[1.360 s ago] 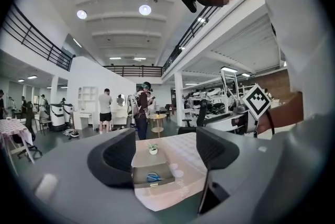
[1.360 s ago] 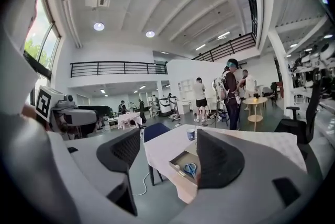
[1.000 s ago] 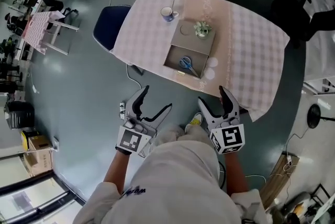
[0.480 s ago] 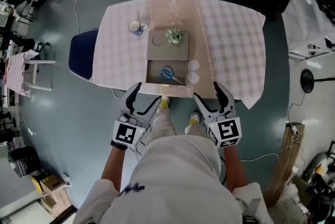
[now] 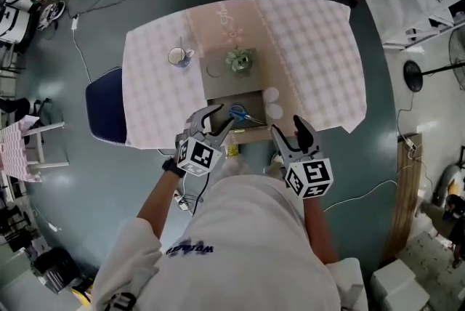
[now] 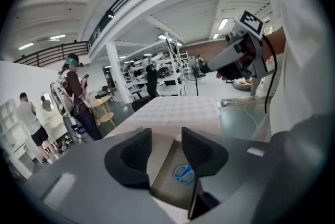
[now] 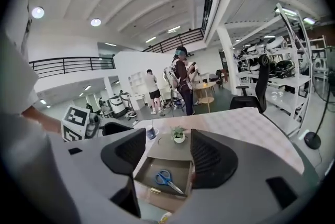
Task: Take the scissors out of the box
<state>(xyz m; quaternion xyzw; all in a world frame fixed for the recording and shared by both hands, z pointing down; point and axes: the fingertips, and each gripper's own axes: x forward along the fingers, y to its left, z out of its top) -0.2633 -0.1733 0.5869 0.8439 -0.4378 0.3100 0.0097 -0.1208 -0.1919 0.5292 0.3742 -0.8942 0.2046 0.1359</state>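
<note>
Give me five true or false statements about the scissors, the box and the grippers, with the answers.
1. The scissors lie in the box. True.
2. The left gripper holds the scissors. False: its jaws, which have just been closing, stand apart with nothing between them.
3. A plant stands on top of the box. True.
4. The mug stands inside the box. False: it stands on the cloth, beside the box.
5. The right gripper grips the plant. False: its jaws, also just closing, are apart and empty.
</note>
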